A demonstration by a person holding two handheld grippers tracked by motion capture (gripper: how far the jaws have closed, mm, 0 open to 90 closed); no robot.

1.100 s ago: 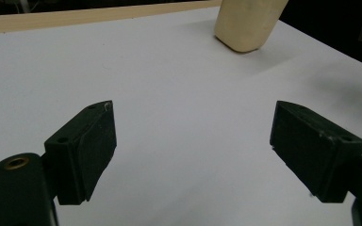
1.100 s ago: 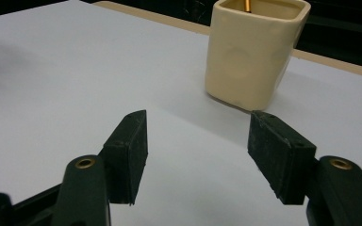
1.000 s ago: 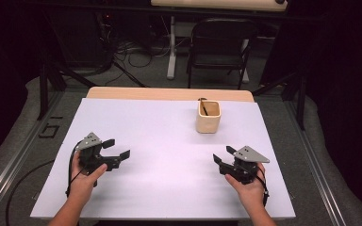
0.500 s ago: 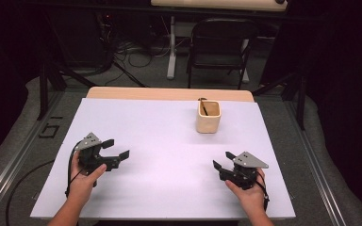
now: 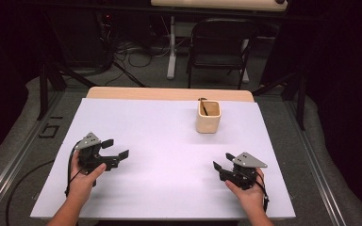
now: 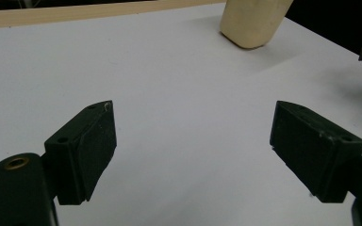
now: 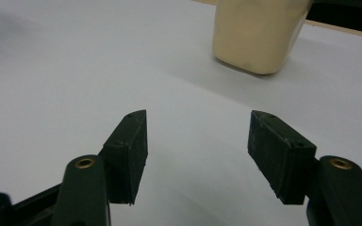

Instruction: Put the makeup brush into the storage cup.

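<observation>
Cream-coloured and upright, a squarish cup [image 5: 208, 118] stands on the white surface [image 5: 160, 141] toward its far right side, its long axis vertical and its mouth facing up. A thin dark stick [image 5: 203, 106] leans inside it, tilted toward the far left rim. The left claw [image 5: 114, 148] rests low at the near left, jaws spread wide with nothing between them. The right claw [image 5: 219, 167] sits at the near right, well apart from the cup, jaws likewise released and empty, aimed roughly toward the cup.
</observation>
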